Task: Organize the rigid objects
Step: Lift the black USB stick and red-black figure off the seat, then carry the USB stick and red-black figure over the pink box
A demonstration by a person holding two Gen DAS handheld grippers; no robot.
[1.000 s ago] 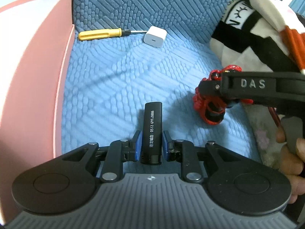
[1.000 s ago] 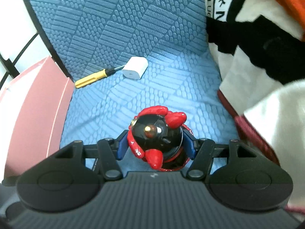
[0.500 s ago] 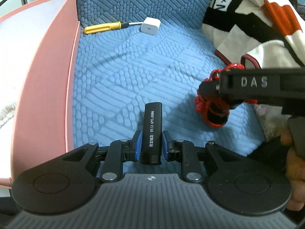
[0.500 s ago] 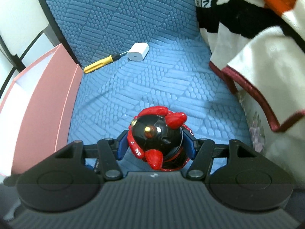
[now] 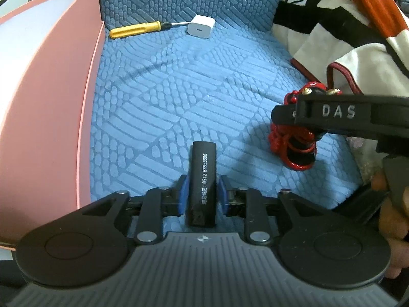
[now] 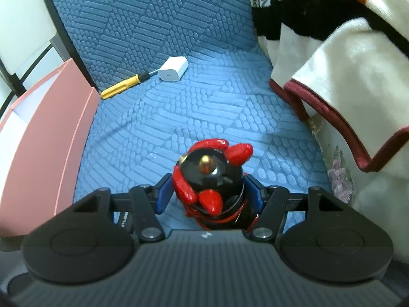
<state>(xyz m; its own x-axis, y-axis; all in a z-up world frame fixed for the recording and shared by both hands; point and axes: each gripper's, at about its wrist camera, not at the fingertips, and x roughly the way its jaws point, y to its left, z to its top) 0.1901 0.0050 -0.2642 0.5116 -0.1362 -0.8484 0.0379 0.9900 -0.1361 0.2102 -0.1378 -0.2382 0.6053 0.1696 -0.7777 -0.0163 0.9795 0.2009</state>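
My left gripper (image 5: 202,192) is shut on a black stick-shaped device (image 5: 203,176) with white print, held above the blue cushion (image 5: 179,97). My right gripper (image 6: 208,194) is shut on a red and black figurine (image 6: 209,176); the figurine also shows in the left wrist view (image 5: 294,145) under the right gripper's black arm. A yellow-handled screwdriver (image 5: 135,29) and a white charger block (image 5: 200,26) lie together at the cushion's far edge. A pink box (image 5: 51,102) stands along the left.
A black, white and orange blanket (image 5: 345,25) with a maroon hem is piled on the right. The cushion's upright blue back (image 6: 153,12) rises behind the screwdriver (image 6: 122,85) and charger (image 6: 173,67). The pink box (image 6: 51,133) borders the cushion's left edge.
Both grippers have drawn back and risen from the cushion with their objects held; the screwdriver and charger look farther away. The right gripper now sits a little farther right in the left wrist view.
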